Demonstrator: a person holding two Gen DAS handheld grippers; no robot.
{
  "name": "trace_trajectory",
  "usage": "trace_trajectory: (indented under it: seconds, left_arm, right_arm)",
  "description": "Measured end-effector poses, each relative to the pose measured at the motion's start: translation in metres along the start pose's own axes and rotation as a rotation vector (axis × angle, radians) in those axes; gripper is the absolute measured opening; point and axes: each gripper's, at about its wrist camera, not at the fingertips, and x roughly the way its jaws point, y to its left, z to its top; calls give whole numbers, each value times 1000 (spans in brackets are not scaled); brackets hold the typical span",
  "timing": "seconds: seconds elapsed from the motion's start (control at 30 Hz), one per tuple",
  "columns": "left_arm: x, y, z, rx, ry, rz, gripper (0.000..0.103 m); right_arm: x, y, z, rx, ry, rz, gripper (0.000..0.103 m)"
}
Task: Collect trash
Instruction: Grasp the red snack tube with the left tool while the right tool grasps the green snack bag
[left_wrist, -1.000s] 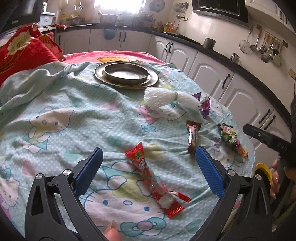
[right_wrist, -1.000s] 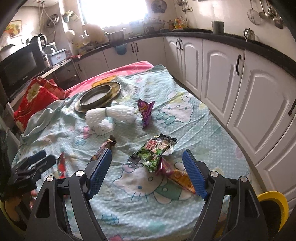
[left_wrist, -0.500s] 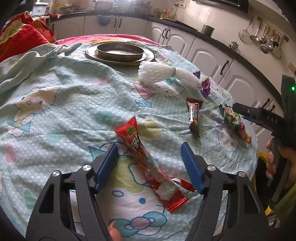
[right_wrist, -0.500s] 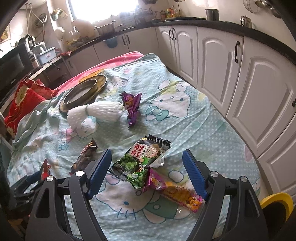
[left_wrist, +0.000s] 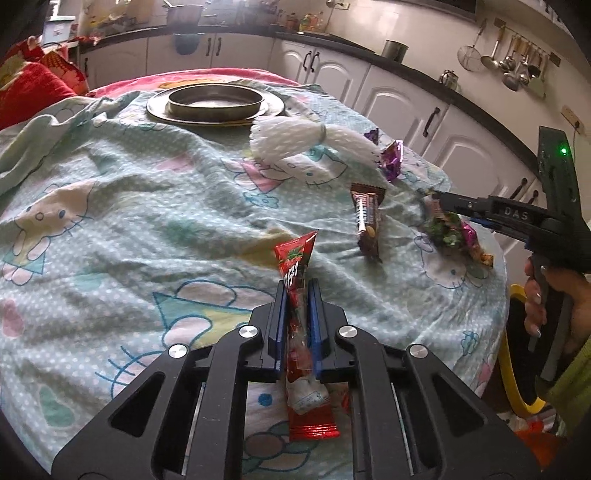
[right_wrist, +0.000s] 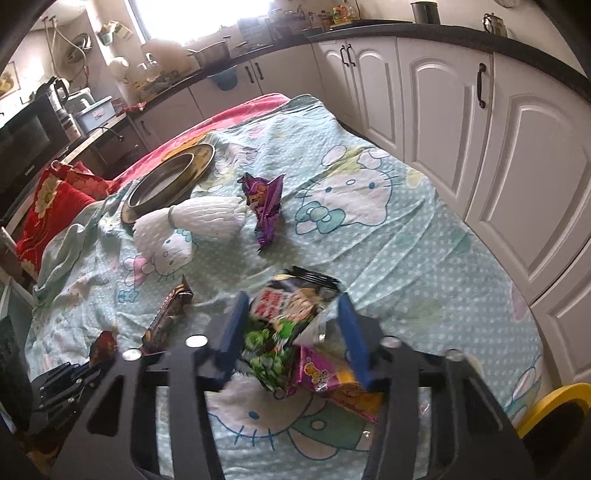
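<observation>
My left gripper is shut on a long red wrapper that lies on the Hello Kitty cloth. My right gripper is open around a green snack bag, with a pink and orange packet beside it under the right finger. The right gripper also shows in the left wrist view at the same bag. A brown chocolate bar wrapper and a purple wrapper lie further on.
A white tassel bundle lies by a metal plate with a bowl. A red cushion is at the left. A yellow bin rim sits past the table's right edge. White cabinets run along the right.
My left gripper has moved forward and shut on the red wrapper. My right gripper has moved down over the green bag and its fingers have come closer together.
</observation>
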Motion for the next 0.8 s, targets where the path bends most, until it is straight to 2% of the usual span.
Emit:
trace_trajectory:
  seconds: [0.07,0.27,0.8]
  left_arm:
    - [-2,-1,0,4,-7,-5,6]
    - [-7,-4,3,9,-29,-13,6]
    - [-34,-18,14,37,-109,-41,6]
  right_arm:
    - [-1,1,0,-8,-4,8,23]
    - [-11,9,0,-49,-36,22,16]
    - [-58,41,-15,-136,-84,100,13]
